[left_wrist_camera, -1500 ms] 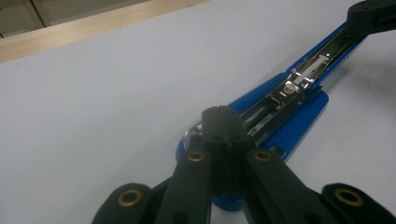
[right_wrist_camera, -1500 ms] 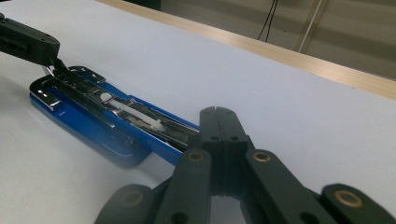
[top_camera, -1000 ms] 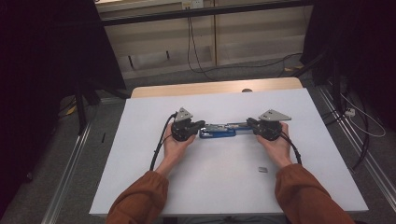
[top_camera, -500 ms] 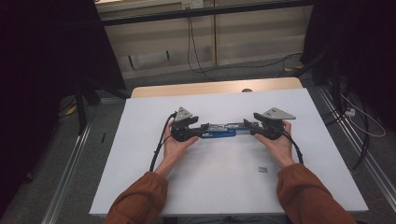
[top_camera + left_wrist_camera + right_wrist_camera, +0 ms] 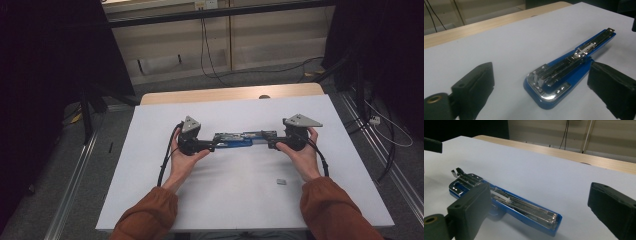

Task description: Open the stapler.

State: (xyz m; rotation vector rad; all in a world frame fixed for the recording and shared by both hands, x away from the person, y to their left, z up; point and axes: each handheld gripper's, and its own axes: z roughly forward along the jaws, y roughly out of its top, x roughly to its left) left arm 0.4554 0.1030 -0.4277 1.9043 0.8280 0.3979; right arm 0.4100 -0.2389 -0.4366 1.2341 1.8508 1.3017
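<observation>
A blue stapler (image 5: 235,140) with a chrome magazine lies folded out flat on the white table (image 5: 240,200), its length running left to right. My left gripper (image 5: 212,145) is at its left end and my right gripper (image 5: 267,141) at its right end. Both sets of jaws have just been opening and now stand wide. In the left gripper view the stapler's rounded end (image 5: 549,92) lies between the jaws of the left gripper (image 5: 541,75), untouched. In the right gripper view the stapler (image 5: 524,207) lies low between the jaws of the right gripper (image 5: 540,197), close to the left pad (image 5: 471,207).
A small grey piece (image 5: 281,182) lies on the table near the right forearm. A wooden strip (image 5: 230,94) borders the table's far edge. Cables run over the floor beyond and to the right.
Both grippers were closed on the stapler's ends a second ago; their jaws have spread apart and let go. The stapler rests on the table and the hands have barely shifted.
</observation>
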